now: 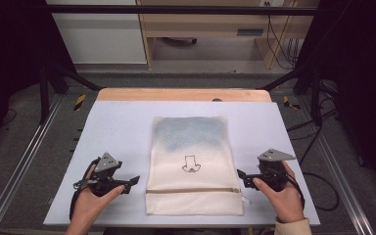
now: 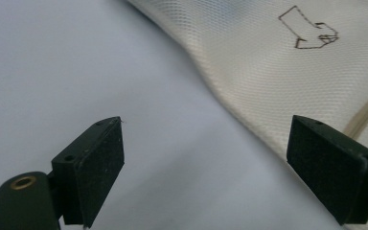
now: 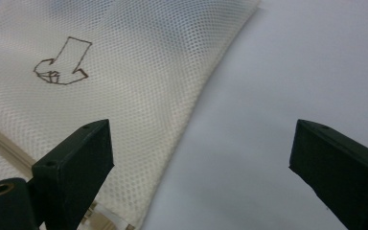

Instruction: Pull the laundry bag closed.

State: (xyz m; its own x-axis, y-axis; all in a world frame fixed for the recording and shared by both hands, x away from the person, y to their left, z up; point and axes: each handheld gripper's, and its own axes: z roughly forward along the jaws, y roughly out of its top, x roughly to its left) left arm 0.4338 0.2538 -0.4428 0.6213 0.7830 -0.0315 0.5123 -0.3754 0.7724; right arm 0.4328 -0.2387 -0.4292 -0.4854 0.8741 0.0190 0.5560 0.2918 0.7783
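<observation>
A cream mesh zip bag (image 1: 192, 164) lies flat in the middle of the white table (image 1: 122, 127), with a small dark arrow-like drawing (image 1: 191, 165) on it and a zipper (image 1: 193, 190) across its near end. Something bluish shows through its far half. My left gripper (image 1: 133, 181) rests on the table just left of the bag, open and empty; the bag's edge (image 2: 249, 72) runs past its right jaw. On the bag's right side my right gripper (image 1: 241, 175) is open too, with its left jaw over the bag's edge (image 3: 139, 86).
The table's wooden far edge (image 1: 183, 94) borders a floor with black frame legs (image 1: 46, 93) and cables (image 1: 323, 142). A cabinet (image 1: 98, 34) and a wooden desk (image 1: 210, 24) stand beyond. Bare tabletop lies on both sides of the bag.
</observation>
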